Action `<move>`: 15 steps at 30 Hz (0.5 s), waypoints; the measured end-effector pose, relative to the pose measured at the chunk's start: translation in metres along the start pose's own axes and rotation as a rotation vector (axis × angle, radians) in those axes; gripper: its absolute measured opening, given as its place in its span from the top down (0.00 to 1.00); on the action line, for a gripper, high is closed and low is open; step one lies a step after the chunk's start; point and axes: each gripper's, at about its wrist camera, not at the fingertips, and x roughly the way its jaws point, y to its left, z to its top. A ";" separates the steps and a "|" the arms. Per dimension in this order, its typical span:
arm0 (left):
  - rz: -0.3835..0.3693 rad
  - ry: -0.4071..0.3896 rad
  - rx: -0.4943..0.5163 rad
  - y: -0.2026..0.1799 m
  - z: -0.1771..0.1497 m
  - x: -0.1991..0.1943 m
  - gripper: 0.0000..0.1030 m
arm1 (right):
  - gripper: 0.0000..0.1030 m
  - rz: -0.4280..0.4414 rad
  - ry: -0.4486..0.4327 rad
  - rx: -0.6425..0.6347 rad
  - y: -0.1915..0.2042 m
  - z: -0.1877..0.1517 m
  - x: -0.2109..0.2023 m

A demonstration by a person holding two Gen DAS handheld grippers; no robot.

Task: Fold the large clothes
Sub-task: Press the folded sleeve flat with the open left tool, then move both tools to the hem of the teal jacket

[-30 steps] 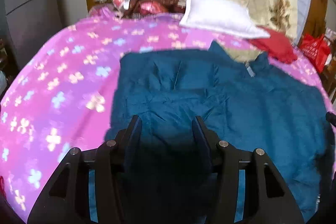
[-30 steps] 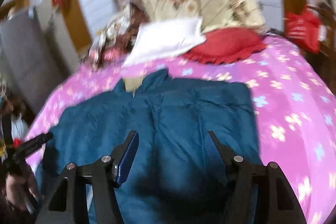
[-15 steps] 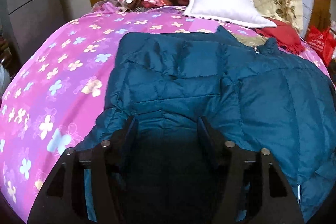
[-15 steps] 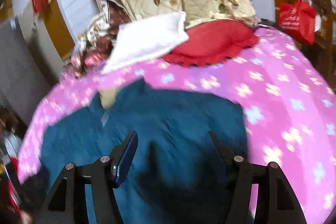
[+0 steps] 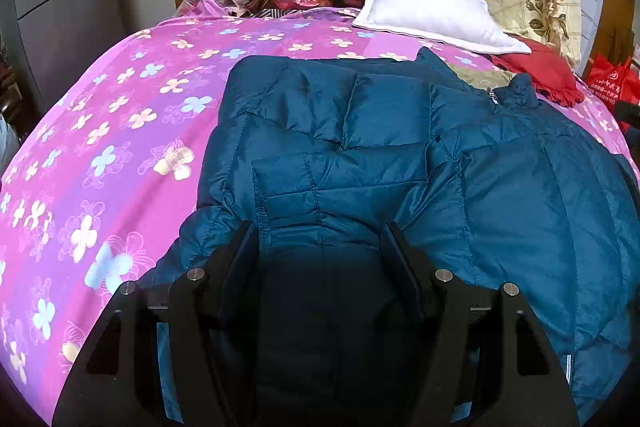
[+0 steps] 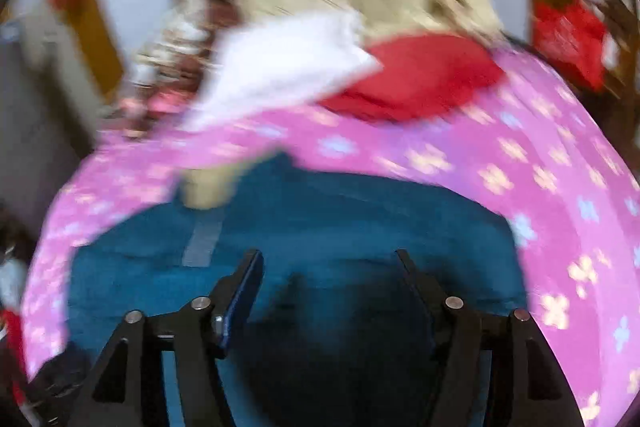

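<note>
One big teal padded jacket [image 5: 400,163] lies across the pink flowered bed [image 5: 120,115], one side already folded inward, so I judge the next fold calls for gripping the other side, with my left tongs [image 5: 318,243] opening on nothing and my right tongs [image 6: 328,263] wide and empty.

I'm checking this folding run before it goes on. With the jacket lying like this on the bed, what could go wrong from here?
1. The puffy blue quilted jacket has a sleeve folded across its front; its slick padding may spring back open.
2. The left claw is opening with nothing pinched, so that fold is unheld.
3. The white pillow and red cushion lie close behind the collar and could snag a swung fold.
</note>
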 end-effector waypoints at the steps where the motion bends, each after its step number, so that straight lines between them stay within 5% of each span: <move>1: 0.000 0.001 0.000 0.000 0.000 0.000 0.37 | 0.32 0.036 0.037 -0.048 0.021 -0.010 0.007; 4: -0.009 -0.001 -0.001 0.000 0.000 0.000 0.36 | 0.24 -0.037 0.173 -0.150 0.043 -0.044 0.053; 8: -0.002 0.010 0.003 -0.001 -0.001 0.002 0.36 | 0.23 -0.038 0.151 -0.100 0.036 -0.047 0.049; 15: -0.001 0.010 0.004 0.000 -0.001 0.003 0.36 | 0.16 -0.074 0.002 -0.174 0.055 -0.073 -0.040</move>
